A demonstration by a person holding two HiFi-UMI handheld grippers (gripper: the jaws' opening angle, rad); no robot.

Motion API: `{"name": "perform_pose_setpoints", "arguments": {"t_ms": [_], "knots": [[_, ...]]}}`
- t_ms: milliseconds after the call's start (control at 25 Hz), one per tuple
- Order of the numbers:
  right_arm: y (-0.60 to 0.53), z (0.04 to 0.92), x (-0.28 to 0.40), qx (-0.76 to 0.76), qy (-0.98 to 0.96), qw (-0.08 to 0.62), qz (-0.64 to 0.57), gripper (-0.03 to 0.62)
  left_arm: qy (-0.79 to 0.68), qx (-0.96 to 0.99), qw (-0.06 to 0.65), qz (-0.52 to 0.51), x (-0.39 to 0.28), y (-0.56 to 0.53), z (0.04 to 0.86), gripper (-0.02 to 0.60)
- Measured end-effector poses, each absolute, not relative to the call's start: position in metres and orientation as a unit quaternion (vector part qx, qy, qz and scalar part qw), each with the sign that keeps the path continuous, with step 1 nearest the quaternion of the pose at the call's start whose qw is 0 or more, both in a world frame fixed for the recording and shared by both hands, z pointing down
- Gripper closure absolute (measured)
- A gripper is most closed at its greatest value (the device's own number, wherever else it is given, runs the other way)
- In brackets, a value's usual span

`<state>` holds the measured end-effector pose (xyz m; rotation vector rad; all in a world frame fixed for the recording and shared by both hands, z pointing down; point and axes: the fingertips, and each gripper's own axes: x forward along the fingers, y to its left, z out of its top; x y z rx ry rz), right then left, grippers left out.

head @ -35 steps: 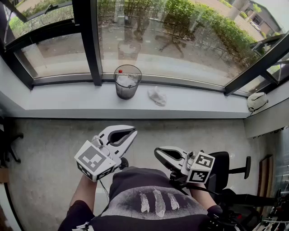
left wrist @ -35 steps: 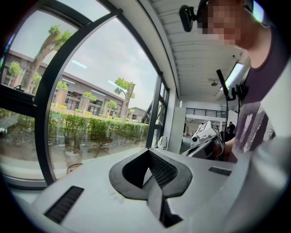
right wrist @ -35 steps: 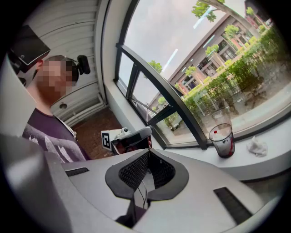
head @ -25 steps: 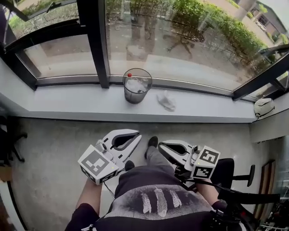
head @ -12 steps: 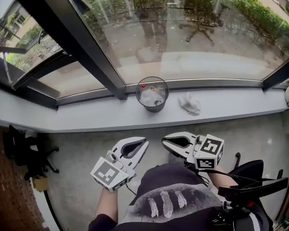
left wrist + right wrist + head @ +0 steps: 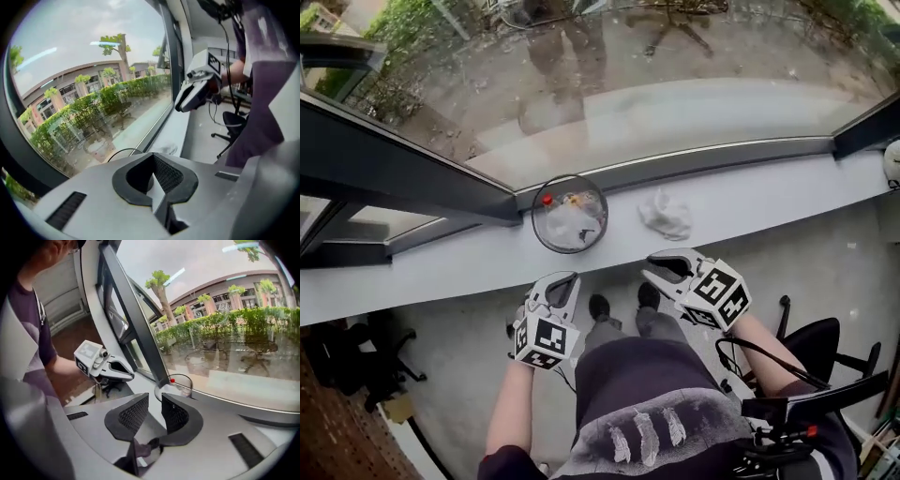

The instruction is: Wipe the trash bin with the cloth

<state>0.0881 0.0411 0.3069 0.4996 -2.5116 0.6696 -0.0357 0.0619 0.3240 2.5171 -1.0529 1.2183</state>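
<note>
We judge the step in hand to be fetching the cloth (image 6: 666, 215), which lies crumpled on the window ledge (image 6: 441, 272), just right of the trash bin (image 6: 533, 216) and not touching it. The bin stands upright on the same ledge, close to the glass, with scraps and a red cap (image 6: 547, 199) inside.

Both tongs hover near the ledge's near edge and touch nothing. The left tongs (image 6: 567, 277) are closed and empty, just near of the bin. The right tongs (image 6: 654, 272) sit near of the cloth. Their jaws have just been opening and stand a little apart, with nothing between them.

To do this well, we would open the right tongs wider and bring them down on the bunched middle of the cloth, so they take a thick fold and not a loose corner. The bin looks light and could slide or tip under wiping. We think the left tongs should steady it at the rim.

The head view alone shows bin, cloth and both tongs laid out together. The right gripper view confirms the gap between its jaws and shows the bin's clear wall, but not the cloth. The left gripper view shows its jaws pressed together, and just beyond them the cloth beside an arc of the bin's rim.
</note>
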Motion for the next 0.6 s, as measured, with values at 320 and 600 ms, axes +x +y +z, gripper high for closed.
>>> {"name": "perform_pose_setpoints", "arguments": {"t_ms": [320,600], "knots": [[-0.011,0.468,0.128,0.239,-0.834,0.463,0.183,0.312,-0.288,0.839,0.059,0.458,-0.054,0.019,0.432,0.583],[-0.059,0.601,0.164,0.252,-0.755,0.583,0.163,0.307,-0.247,0.876,0.057,0.41,-0.072,0.016,0.437,0.583]]}}
